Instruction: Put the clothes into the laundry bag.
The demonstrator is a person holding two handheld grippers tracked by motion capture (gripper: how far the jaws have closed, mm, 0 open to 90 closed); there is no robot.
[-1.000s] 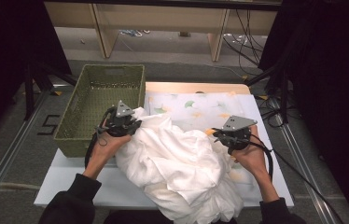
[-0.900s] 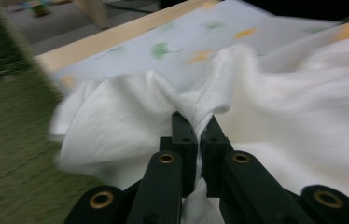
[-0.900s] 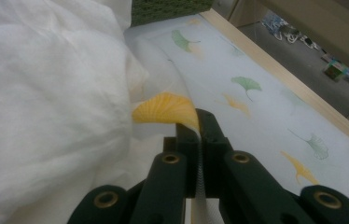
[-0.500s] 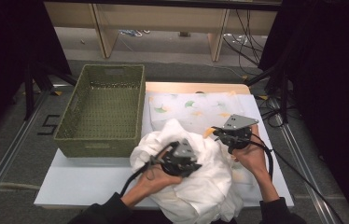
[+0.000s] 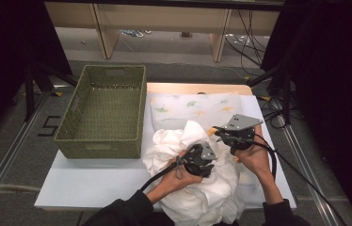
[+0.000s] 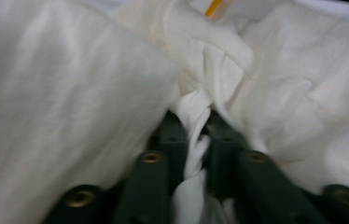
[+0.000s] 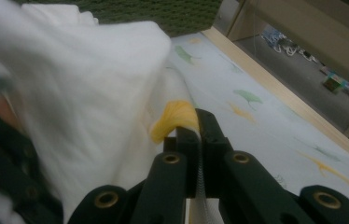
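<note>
At the near edge of the white table (image 5: pixel 94 181), a crumpled white cloth (image 5: pixel 197 197) lay heaped between the person's two forearms, spilling toward the near edge. The left gripper (image 5: pixel 201 159) sat on top of this heap, held by the left hand (image 5: pixel 180 173). Its jaws had just been opening a little, yet a twisted fold of the white cloth (image 6: pixel 196 116) stood between them, and the pads seemed to press on it from both sides. The picture there was blurred, so the grip looked loose rather than tight.

Just to the right and slightly farther off, the right gripper (image 5: pixel 222 134) was held by the right hand (image 5: pixel 255 157). Its jaws were together, clamped on a thin edge of cloth beside an orange-yellow patch (image 7: pixel 175 119). The white cloth (image 7: pixel 79 79) bulged to the left of these jaws.

Beyond the heap, a pale sheet with green and yellow leaf prints (image 5: pixel 195 106) lay flat on the table, touching the far side of the white cloth. In the right gripper view the same printed sheet (image 7: pixel 256 116) stretched away to the right.

To the left of the sheet stood a green woven basket (image 5: pixel 103 146), close beside the heap. Farther still ran the wooden edge (image 5: pixel 197 88) of the table.
</note>
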